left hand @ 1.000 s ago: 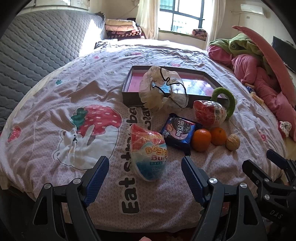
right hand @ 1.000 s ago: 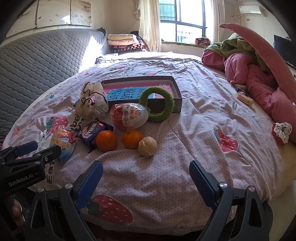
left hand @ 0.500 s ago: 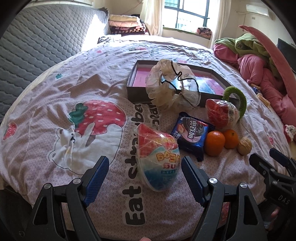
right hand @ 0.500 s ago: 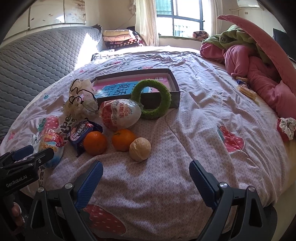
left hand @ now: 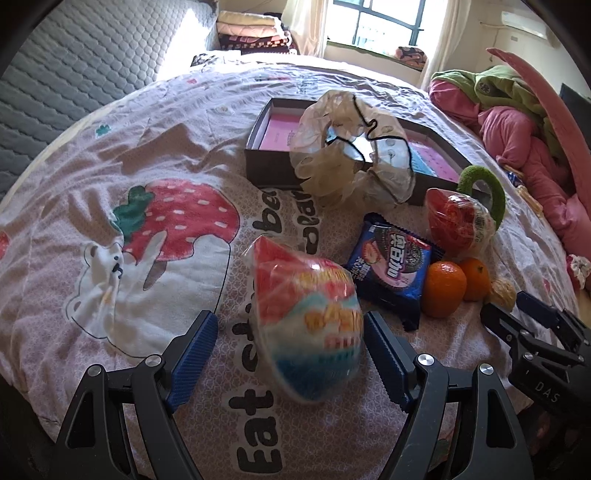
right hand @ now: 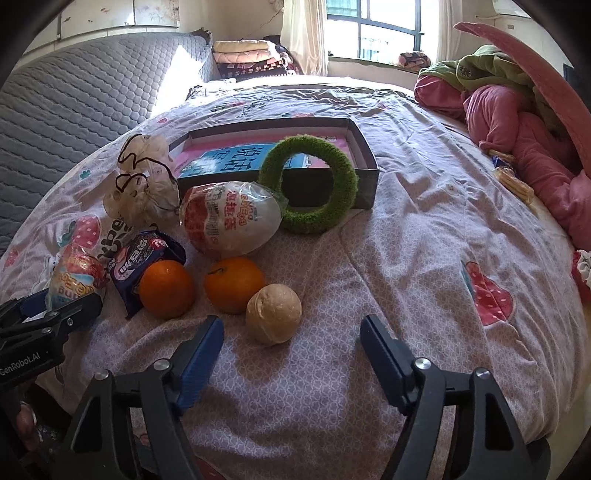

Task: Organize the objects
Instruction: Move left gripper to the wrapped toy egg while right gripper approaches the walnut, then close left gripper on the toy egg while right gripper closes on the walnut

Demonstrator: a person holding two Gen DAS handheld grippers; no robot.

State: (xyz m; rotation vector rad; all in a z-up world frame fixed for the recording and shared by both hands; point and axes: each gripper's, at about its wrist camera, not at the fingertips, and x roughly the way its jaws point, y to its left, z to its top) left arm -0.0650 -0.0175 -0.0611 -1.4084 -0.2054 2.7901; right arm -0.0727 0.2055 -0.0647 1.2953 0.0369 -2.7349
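A strawberry-print bedspread is spread out; pink bedding is heaped near a window.

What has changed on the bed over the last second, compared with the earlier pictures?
Both grippers have come down and closer. The left gripper now straddles the egg-shaped snack pack, jaws open, not gripping. The right gripper has just been closing, nothing between its jaws, walnut just ahead. Nothing on the bedspread has moved.
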